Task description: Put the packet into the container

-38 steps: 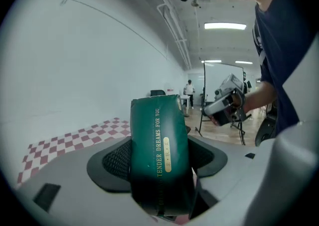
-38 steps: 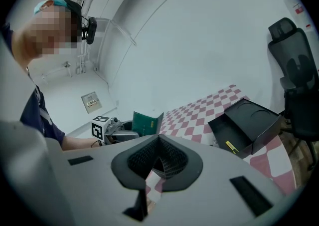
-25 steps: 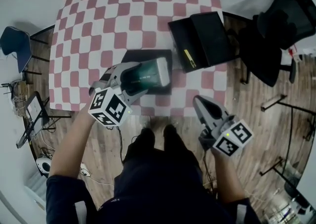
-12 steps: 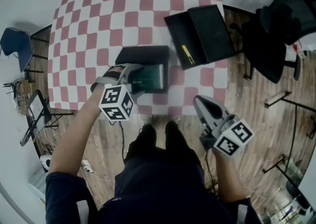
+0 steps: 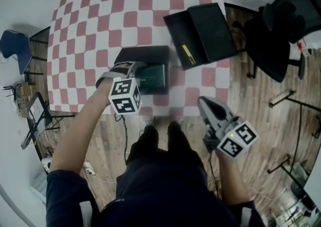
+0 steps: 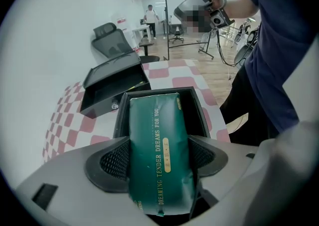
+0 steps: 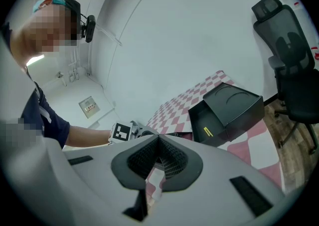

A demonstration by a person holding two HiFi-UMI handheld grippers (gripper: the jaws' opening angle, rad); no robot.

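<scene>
A dark green packet (image 6: 158, 155) with gold print is clamped between the jaws of my left gripper (image 6: 160, 159). Its far end reaches down into an open black container (image 6: 199, 116). In the head view this container (image 5: 145, 52) stands near the front edge of the checkered table, with the packet (image 5: 154, 75) lying inside it and the left gripper (image 5: 139, 74) at its near left side. My right gripper (image 5: 202, 103) hangs off the table's front right corner, over the wooden floor. In the right gripper view its pads (image 7: 172, 162) meet with nothing between them.
A second black box (image 5: 200, 33) with its lid folded back sits at the table's right edge, also seen as the box (image 6: 107, 83) beyond the container. A black office chair (image 5: 291, 15) stands to the right and a blue chair (image 5: 15, 45) to the left.
My left gripper has moved forward and down, bringing the packet from a raised tilt into the black container. The right gripper has stayed where it was.
</scene>
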